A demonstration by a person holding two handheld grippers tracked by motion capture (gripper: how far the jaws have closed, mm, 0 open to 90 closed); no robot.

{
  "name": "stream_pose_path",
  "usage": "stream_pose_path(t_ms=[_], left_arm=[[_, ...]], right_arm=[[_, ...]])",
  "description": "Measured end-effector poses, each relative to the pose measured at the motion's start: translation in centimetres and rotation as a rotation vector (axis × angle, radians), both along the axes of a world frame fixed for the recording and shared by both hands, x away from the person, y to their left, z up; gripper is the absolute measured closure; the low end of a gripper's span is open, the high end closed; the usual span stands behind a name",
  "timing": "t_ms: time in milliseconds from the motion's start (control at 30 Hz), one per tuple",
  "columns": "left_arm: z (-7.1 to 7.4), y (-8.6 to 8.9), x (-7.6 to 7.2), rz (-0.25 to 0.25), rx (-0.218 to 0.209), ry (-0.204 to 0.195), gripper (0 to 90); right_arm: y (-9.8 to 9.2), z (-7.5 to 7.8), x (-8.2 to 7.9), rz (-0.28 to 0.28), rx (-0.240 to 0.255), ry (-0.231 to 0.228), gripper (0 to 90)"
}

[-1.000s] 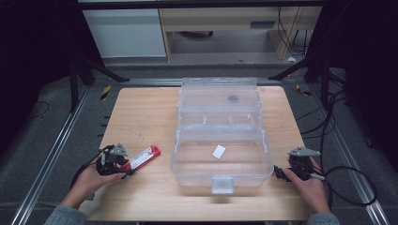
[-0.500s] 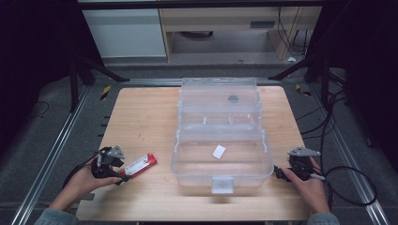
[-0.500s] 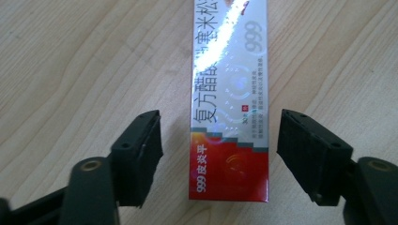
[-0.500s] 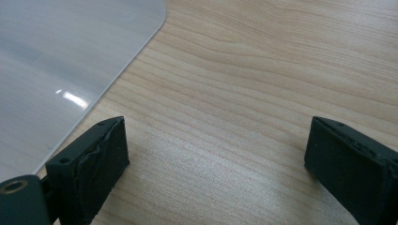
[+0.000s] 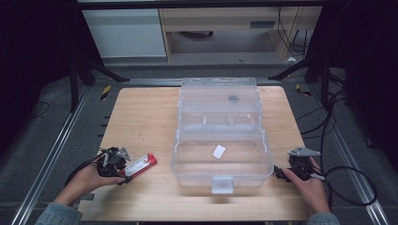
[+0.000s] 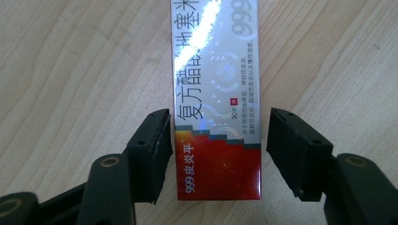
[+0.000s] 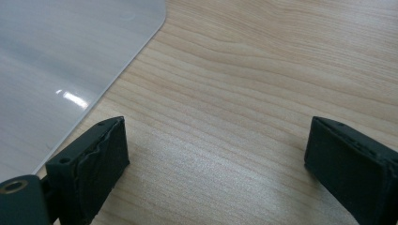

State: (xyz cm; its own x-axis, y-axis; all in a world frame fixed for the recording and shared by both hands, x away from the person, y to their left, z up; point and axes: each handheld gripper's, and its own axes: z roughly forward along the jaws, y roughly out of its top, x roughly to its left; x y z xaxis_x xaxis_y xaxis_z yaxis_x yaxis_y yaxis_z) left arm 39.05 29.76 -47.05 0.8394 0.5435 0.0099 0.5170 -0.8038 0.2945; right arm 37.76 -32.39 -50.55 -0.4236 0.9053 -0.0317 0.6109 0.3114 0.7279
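Red-and-silver cardboard medicine box [image 6: 217,101] flat on wooden table [image 5: 145,117], left of clear plastic bin [image 5: 220,136]. Our left gripper [image 6: 217,152] straddles red end; jaws just been closing, right pad not touching. Right gripper [image 7: 217,164] wide, empty. We judge next: pinch, lift toward bin.

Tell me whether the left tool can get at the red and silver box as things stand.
Probably yes: the left tool already straddles the box on the table, jaws just closing, one pad near contact, a gap at the other; nothing blocks it.

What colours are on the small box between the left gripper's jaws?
The small box is red at one end, silvery-white beyond; clearest in the left gripper view.
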Motion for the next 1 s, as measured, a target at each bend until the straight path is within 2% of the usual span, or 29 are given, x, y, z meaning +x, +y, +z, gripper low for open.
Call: stream_pose_path(t_ms=[300, 533, 733, 1000], left_arm=[[-0.4, -0.2, 0.6, -0.018, 0.034, 0.044, 47.2], [-0.4, -0.6, 0.7, -0.027, 0.05, 0.046, 48.9], [0.2, -0.5, 0.6, -0.031, 0.052, 0.005, 50.7], [1.9, 0.0, 0.7, -0.023, -0.001, -0.045, 50.7]], right_arm=[[0.0, 0.0, 0.0, 0.0, 0.0, 0.0, 6.8], [0.0, 0.0, 0.0, 0.0, 0.0, 0.0, 6.8], [0.0, 0.0, 0.0, -0.001, 0.002, 0.002, 6.8], [0.0, 0.0, 0.0, 0.0, 0.001, 0.0, 6.8]])
